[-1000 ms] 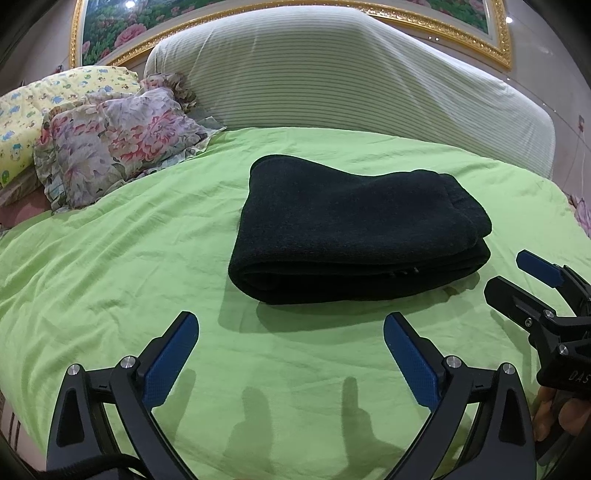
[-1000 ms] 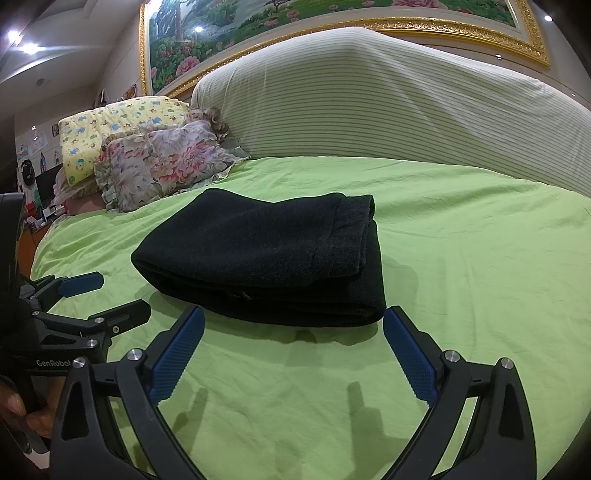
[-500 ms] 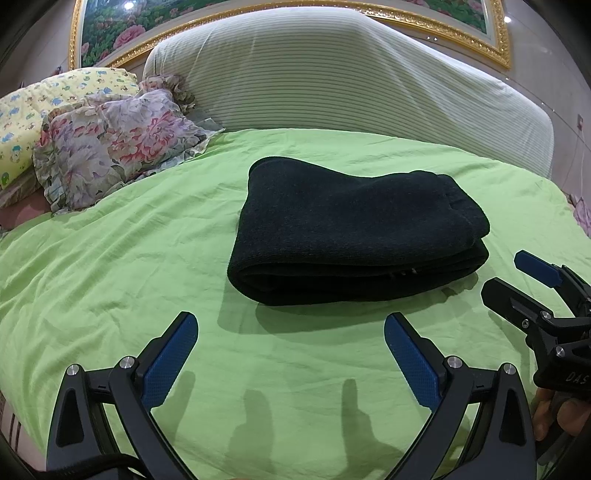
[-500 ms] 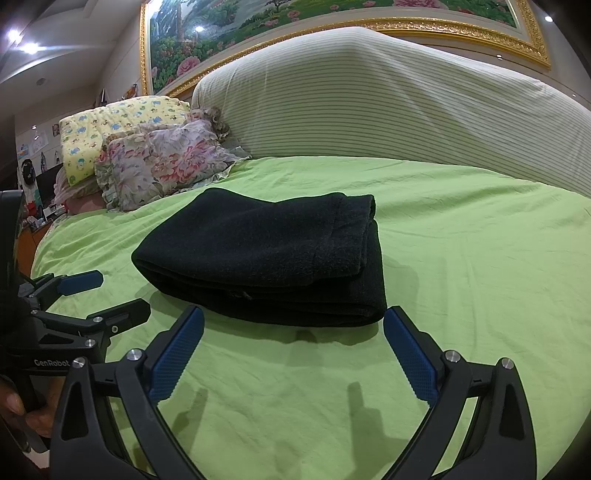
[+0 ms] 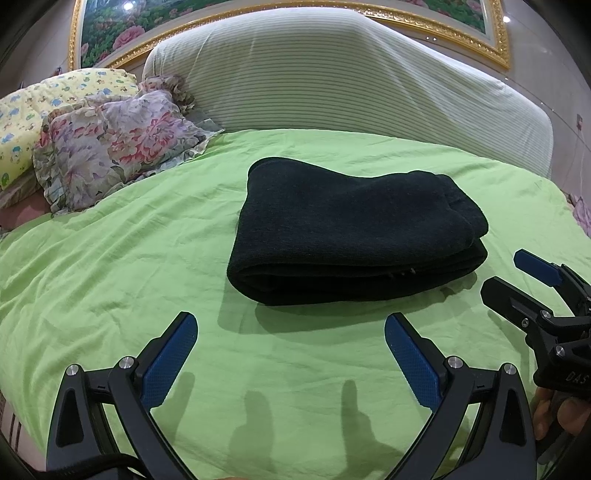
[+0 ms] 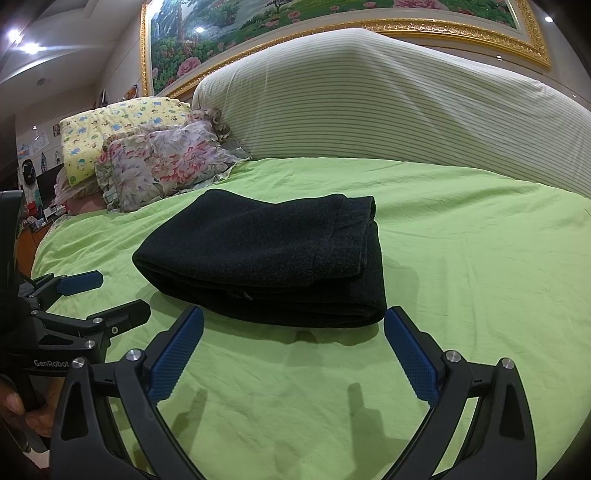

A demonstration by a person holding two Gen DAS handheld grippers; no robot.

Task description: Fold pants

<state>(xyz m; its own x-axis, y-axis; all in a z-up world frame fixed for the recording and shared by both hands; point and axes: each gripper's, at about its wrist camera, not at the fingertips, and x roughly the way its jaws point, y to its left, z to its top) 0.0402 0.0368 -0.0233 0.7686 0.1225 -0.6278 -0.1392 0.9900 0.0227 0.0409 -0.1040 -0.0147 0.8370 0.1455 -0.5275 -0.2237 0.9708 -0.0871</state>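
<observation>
Black pants [image 5: 351, 229] lie folded in a thick rectangular bundle on the green bed sheet [image 5: 110, 258]; they also show in the right wrist view [image 6: 266, 258]. My left gripper [image 5: 290, 328] is open and empty, held just short of the bundle's near edge. My right gripper [image 6: 293, 323] is open and empty, close to the bundle's near edge. The right gripper also shows at the right edge of the left wrist view [image 5: 509, 273], and the left gripper at the left edge of the right wrist view [image 6: 118, 291].
A floral pillow [image 5: 110, 155] and a yellow patterned pillow [image 5: 44, 107] lie at the back left. A large striped cushion [image 5: 351, 85] covers the headboard behind the pants. A framed flower painting [image 6: 295, 22] hangs above.
Both grippers have drifted very slightly; the pants have not moved.
</observation>
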